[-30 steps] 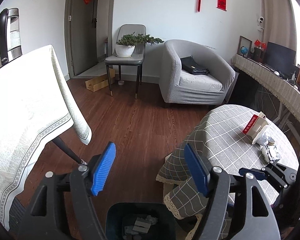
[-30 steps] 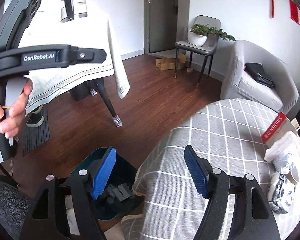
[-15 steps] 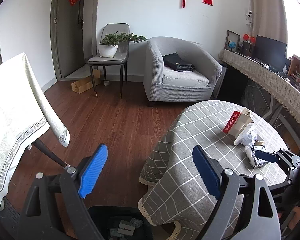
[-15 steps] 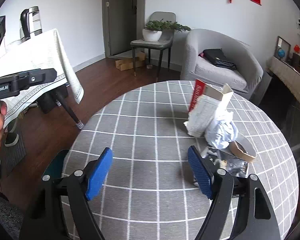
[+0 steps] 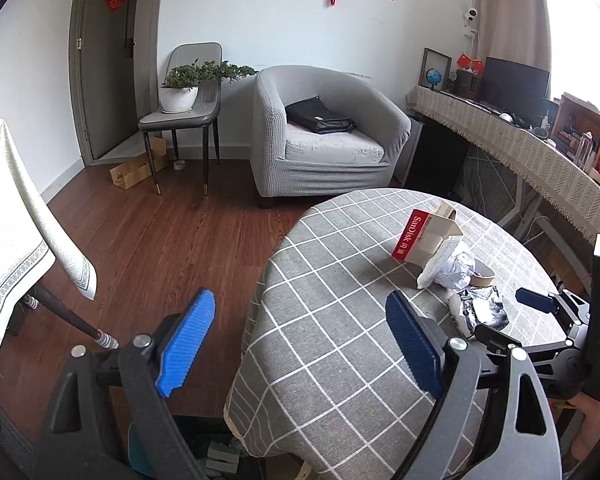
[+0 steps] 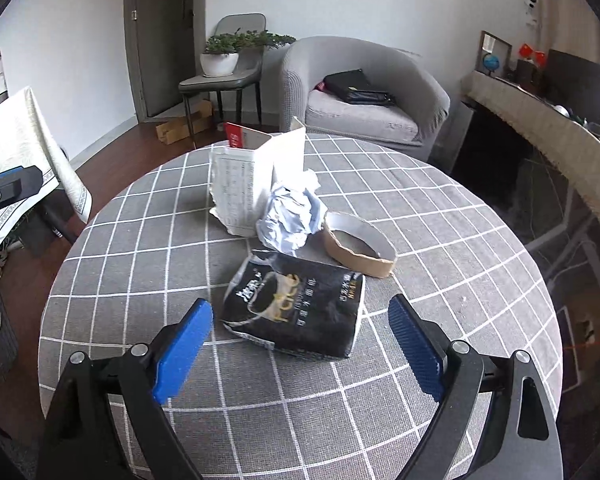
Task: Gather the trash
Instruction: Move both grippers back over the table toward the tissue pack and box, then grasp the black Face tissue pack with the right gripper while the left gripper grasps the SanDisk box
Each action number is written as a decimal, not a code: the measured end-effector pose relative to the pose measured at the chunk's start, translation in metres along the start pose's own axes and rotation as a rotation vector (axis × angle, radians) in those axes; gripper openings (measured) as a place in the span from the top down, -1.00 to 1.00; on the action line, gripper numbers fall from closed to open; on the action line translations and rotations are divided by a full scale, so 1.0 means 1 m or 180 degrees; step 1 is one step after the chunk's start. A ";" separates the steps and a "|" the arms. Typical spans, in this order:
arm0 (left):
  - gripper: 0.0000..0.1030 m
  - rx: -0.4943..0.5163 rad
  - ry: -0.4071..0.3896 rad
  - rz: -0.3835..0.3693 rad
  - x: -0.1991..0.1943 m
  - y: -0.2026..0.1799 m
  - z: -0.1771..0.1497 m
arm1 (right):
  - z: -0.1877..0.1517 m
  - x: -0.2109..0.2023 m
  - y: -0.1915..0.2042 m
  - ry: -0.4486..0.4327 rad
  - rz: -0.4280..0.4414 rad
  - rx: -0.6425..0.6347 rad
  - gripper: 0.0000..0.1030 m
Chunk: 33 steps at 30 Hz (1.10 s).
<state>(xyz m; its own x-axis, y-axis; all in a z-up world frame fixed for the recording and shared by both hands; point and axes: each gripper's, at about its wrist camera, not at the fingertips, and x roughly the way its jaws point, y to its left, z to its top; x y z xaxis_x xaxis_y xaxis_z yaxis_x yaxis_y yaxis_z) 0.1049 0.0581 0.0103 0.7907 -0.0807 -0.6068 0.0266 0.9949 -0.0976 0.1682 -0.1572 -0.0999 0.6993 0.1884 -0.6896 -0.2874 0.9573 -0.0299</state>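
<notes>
Round table [image 6: 148, 360], checked cloth, trash clustered mid-top. Open carton [image 6: 256, 176] farthest; crumpled paper [image 6: 292, 216] against it; cardboard ring [image 6: 358, 248] beside; black pouch [image 6: 296, 308] nearest. Right gripper [image 6: 300, 348] opening, pouch just ahead, untouched. Left gripper [image 5: 300, 344] wide, empty, at table edge.
</notes>
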 end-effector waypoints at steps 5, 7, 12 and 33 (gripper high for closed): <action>-0.74 -0.0002 -0.0004 -0.0086 0.005 -0.017 0.002 | 0.003 0.011 -0.004 0.0094 0.0069 0.0287 -0.80; -0.74 0.0003 0.0008 -0.0097 0.007 -0.023 0.003 | 0.005 0.014 -0.001 0.0126 0.0027 0.0331 -0.81; -0.74 0.0052 0.0041 -0.0139 0.012 -0.037 0.002 | 0.008 0.027 0.000 0.0231 0.0059 0.0458 -0.81; -0.58 0.0677 0.0148 -0.0575 0.056 -0.110 -0.004 | -0.005 0.014 -0.037 0.0256 0.0535 0.0288 -0.44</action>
<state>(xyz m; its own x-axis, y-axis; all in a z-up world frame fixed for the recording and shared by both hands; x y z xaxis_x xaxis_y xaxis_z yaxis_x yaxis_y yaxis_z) 0.1439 -0.0564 -0.0161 0.7328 -0.2557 -0.6306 0.2962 0.9542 -0.0427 0.1854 -0.1905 -0.1117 0.5909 0.3326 -0.7350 -0.3332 0.9303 0.1531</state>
